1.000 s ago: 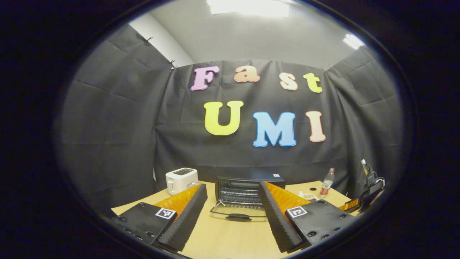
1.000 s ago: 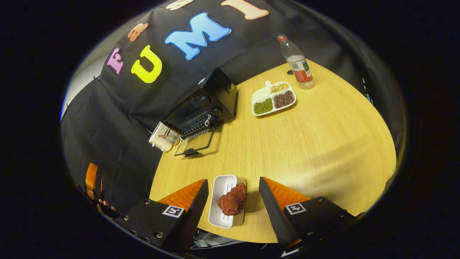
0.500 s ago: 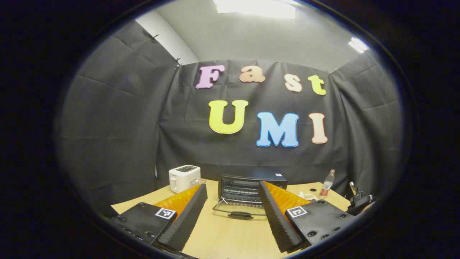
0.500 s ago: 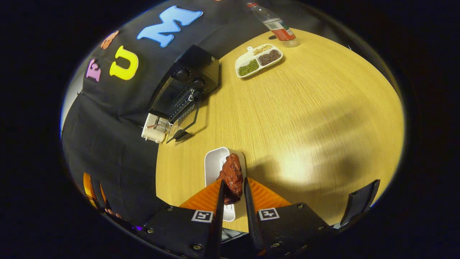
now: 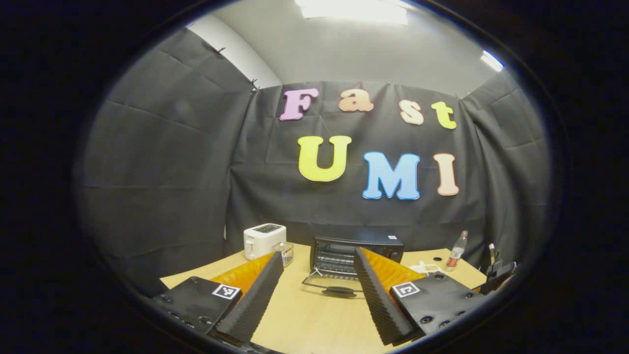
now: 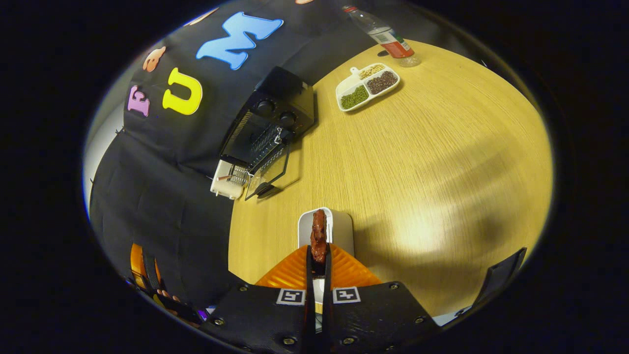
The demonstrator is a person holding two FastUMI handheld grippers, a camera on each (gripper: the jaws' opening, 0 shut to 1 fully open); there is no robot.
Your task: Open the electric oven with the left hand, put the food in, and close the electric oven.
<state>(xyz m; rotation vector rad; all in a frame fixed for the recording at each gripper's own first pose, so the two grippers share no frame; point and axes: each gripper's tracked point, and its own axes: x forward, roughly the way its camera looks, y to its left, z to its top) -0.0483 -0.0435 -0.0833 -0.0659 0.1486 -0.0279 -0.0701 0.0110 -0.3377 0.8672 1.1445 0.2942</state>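
pale wooden worktop [image 6: 442, 147] runs under everything. my right gripper [image 6: 318, 263] is pinched narrow on the dark red chunk of meat [image 6: 319, 236], just above the white rectangular tray [image 6: 339, 228] at the near edge. the black electric oven [image 6: 275, 118] sits at the far edge, its glass door [image 6: 268, 174] dropped open. my left gripper [image 5: 314, 290] is spread wide, holding nothing (idle, facing the oven). loading seems in hand; next i'd carry the meat across and into the cavity. its inside is too dim to judge.
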